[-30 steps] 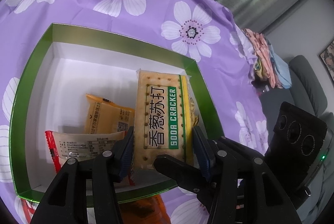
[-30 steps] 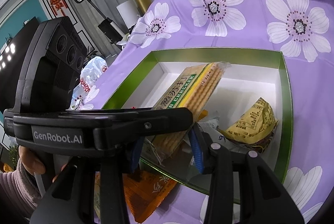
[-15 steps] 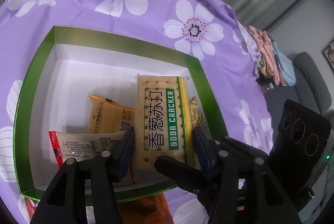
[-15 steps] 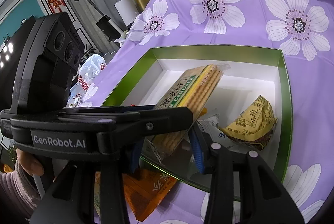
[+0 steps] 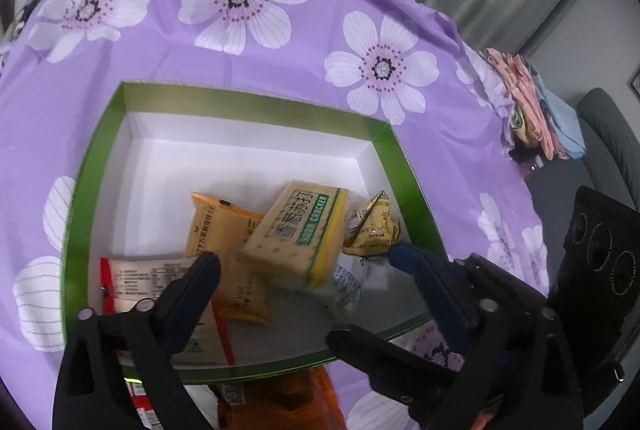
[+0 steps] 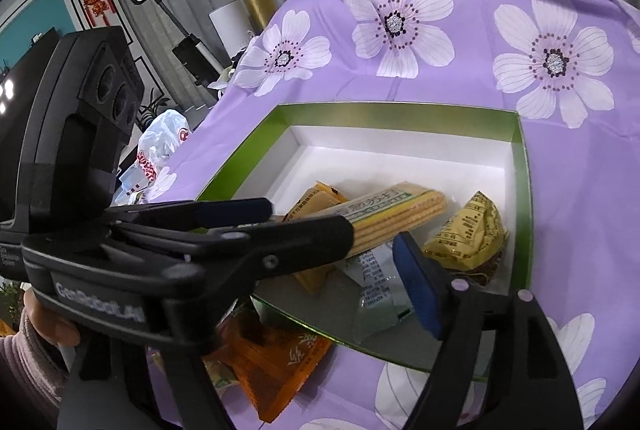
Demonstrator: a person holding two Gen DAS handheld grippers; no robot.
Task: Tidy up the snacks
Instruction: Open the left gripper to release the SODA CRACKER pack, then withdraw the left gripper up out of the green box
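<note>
now the left gripper (image 5: 300,262) has its jaws wide apart and holds nothing. the soda cracker pack (image 5: 298,232) sits inside the green box (image 5: 256,101), tipped up on the orange packet (image 5: 220,230), with the crinkly yellow packet (image 5: 372,228) just beside it near the box's right wall. the red and white packet (image 5: 152,278) lies by the box's near left corner. the right gripper (image 6: 344,270) has its jaws apart too and is empty, hovering over the box's near edge.

the cracker pack looks wobbly. it could slide or flop flat and squash the packets under it. the two grippers are very close, so they could bump. an orange packet (image 6: 276,362) waits outside the box, just by its near wall. a gripper reaching for it could knock the box.
</note>
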